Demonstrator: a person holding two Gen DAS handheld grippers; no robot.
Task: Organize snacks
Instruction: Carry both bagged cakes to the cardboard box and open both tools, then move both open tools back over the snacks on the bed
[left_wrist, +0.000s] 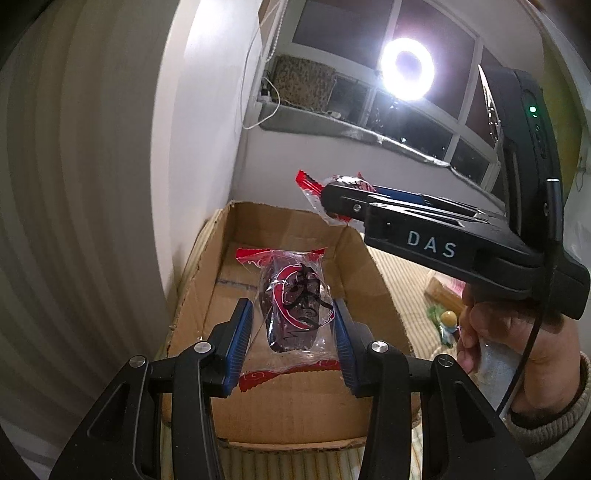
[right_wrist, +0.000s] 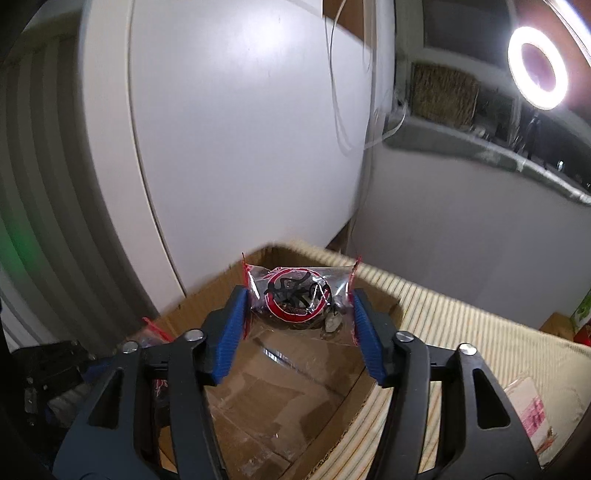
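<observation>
Left gripper (left_wrist: 293, 332): black arms with blue pads (left_wrist: 240, 339), narrowly parted, pressing on both sides of a clear snack packet.
Left packet (left_wrist: 291, 310): clear wrapper with red crimped ends and a dark sweet inside, gripped upright, hanging above the open cardboard box.
Cardboard box (left_wrist: 207, 295): shallow, brown, flaps up, standing on a striped mat (left_wrist: 399, 273) beside a white cabinet (left_wrist: 199, 129); its floor is bare where visible.
Right gripper (right_wrist: 301, 314): blue pads (right_wrist: 232, 332) set apart at about the packet's width; the wrapper's red end seams sit right at the pads. Whether the pads still press on it, I cannot tell.
Right packet (right_wrist: 295, 291): same kind of wrapper, lying crosswise between the 2 fingers, over the far end of the box.
Right hand (left_wrist: 517, 350): seen from the left wrist view, wrapped round the black handle, a knit cuff at the wrist.
Background: ring lamp (left_wrist: 406, 68) glaring in front of a dark window; a few other snack items lie on the mat to the right.
</observation>
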